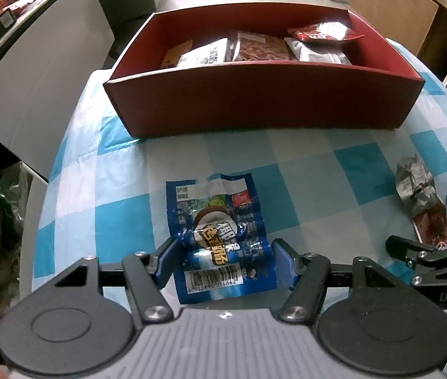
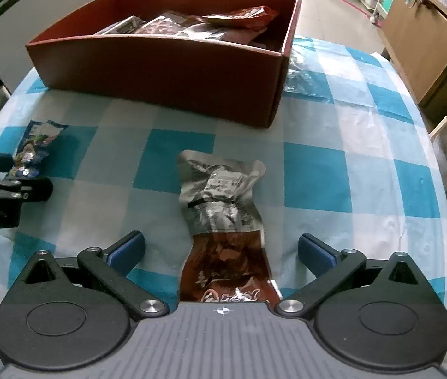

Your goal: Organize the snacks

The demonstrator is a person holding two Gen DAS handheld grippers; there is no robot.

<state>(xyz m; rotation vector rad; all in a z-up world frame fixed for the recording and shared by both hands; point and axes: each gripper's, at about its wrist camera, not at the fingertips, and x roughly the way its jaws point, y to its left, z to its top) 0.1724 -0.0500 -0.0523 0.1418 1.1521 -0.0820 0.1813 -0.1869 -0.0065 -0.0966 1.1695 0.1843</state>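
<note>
**A:** Left to right, what do you have in front of you?

**B:** On the left, your left gripper [image 1: 223,260] straddles the blue snack packet [image 1: 220,237], which lies flat on the checked tablecloth [image 1: 302,158]. The jaws are part-way in, and the blue pads [image 1: 282,262] stand just beside the packet's crinkled edges. Whether they already press on the film you cannot tell from this view.

**A:** And the risk there?

**B:** The wrapper is thin and slack. If you close on the edges alone, the film may fold and slip out on the lift. If the pads drag low, they may catch the tablecloth and pull it up with the packet.

**A:** Further right?

**B:** Your right gripper [image 2: 222,249] hangs over the silver-and-brown packet [image 2: 223,214] with its jaws spread wide, both pads well clear of the packet. Nothing is held. This packet is long and crumpled, so a pinch near one end would likely leave the other end dangling.

**A:** Where does that matter?

**B:** At the red box [image 2: 160,72] behind both packets. It already holds several snacks, and its near wall stands tall. A drooping packet could snag on that rim. Your two grippers also sit near each other, so lifting together risks a clash.
</note>
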